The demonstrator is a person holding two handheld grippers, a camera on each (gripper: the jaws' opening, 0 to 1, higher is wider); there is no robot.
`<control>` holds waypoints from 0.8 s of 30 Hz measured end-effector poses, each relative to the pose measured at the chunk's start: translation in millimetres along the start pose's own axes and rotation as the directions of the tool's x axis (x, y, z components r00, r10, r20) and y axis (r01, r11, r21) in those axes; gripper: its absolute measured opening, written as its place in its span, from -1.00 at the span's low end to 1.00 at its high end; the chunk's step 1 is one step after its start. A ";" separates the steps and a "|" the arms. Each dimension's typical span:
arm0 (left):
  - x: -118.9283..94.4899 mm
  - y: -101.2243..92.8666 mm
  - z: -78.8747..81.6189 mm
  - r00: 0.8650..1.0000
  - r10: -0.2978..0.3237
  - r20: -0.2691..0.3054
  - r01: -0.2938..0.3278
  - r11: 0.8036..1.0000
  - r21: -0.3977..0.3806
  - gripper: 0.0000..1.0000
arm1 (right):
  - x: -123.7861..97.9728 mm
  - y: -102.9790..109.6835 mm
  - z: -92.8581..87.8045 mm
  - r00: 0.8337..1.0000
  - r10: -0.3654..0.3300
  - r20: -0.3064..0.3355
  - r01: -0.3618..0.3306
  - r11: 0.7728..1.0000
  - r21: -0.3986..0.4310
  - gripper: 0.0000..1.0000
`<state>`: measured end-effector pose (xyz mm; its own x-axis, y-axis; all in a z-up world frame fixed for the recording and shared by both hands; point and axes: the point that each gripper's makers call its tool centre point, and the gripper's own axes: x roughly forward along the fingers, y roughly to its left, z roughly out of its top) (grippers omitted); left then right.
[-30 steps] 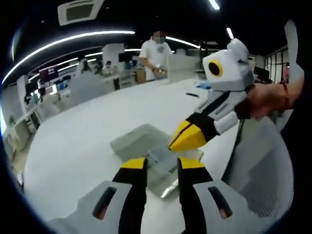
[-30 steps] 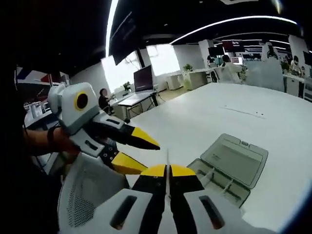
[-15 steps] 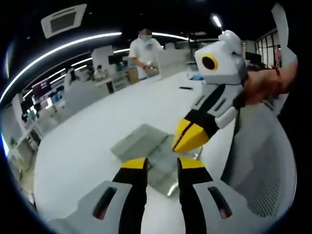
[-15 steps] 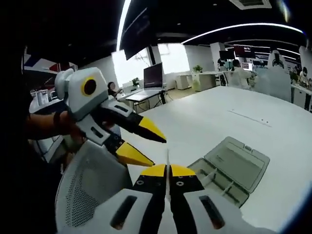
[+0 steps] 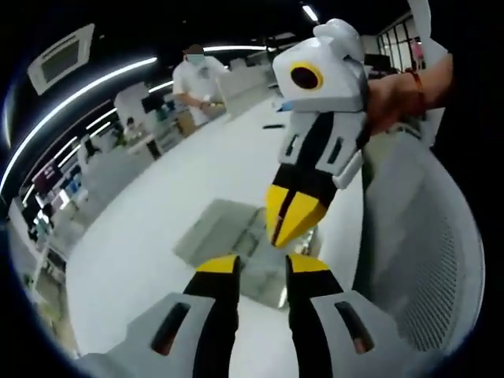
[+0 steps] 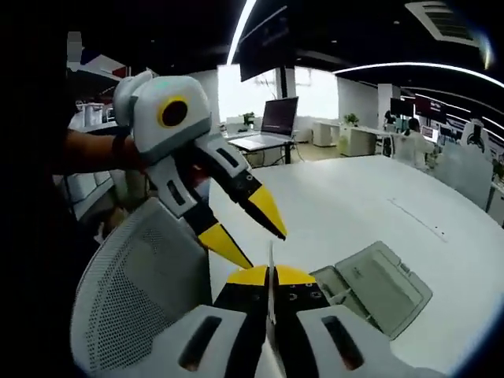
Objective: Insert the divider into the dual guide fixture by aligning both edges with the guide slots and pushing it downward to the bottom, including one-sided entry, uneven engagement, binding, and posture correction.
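Note:
A clear plastic fixture box (image 5: pixel 233 239) with its lid folded open lies on the white table (image 5: pixel 150 228); it also lies at the lower right of the right gripper view (image 6: pixel 370 285). My right gripper (image 6: pixel 270 272) is shut on a thin pale divider (image 6: pixel 270 253), seen edge-on and sticking up between the yellow tips. From the left gripper view, the right gripper (image 5: pixel 278 239) points steeply down just above the box. My left gripper (image 5: pixel 262 265) is open with nothing between its jaws, close beside the right one. It appears as the left gripper (image 6: pixel 264 249) with its jaws spread.
A white mesh chair back (image 5: pixel 425 260) stands close to the table's near edge, also seen as the chair back (image 6: pixel 130 295). A person (image 5: pixel 197 75) stands at the far end of the table. A laptop (image 6: pixel 279 118) sits on a distant desk. Hands hold both grippers.
Both views have swung. The right gripper has tipped from slanting to nearly straight down over the box. The left gripper has risen and come closer to the right one. The jaws are unchanged.

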<state>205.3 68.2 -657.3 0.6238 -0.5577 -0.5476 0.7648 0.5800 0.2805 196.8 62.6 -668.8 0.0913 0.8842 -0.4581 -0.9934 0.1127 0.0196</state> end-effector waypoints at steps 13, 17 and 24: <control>2.9 -11.0 -2.5 0.993 -0.104 -0.052 0.110 0.988 0.112 -0.79 | -0.3 7.3 -2.7 0.999 0.025 -0.033 -0.028 0.995 -0.092 -1.00; 3.1 -15.5 -6.0 0.988 -0.137 -0.074 0.146 0.981 0.131 -0.81 | -0.2 9.8 -3.4 0.997 0.048 -0.054 -0.056 0.987 -0.153 -1.00; 3.7 -20.4 -8.3 0.979 -0.178 -0.097 0.192 0.969 0.154 -0.87 | -1.3 14.4 -4.7 0.993 0.076 -0.088 -0.097 0.959 -0.266 -1.00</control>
<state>190.7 59.3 -671.7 0.4585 -0.5918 -0.6630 0.8859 0.3636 0.2881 182.1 60.9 -672.1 0.0092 0.8471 -0.5314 -0.9800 -0.0980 -0.1732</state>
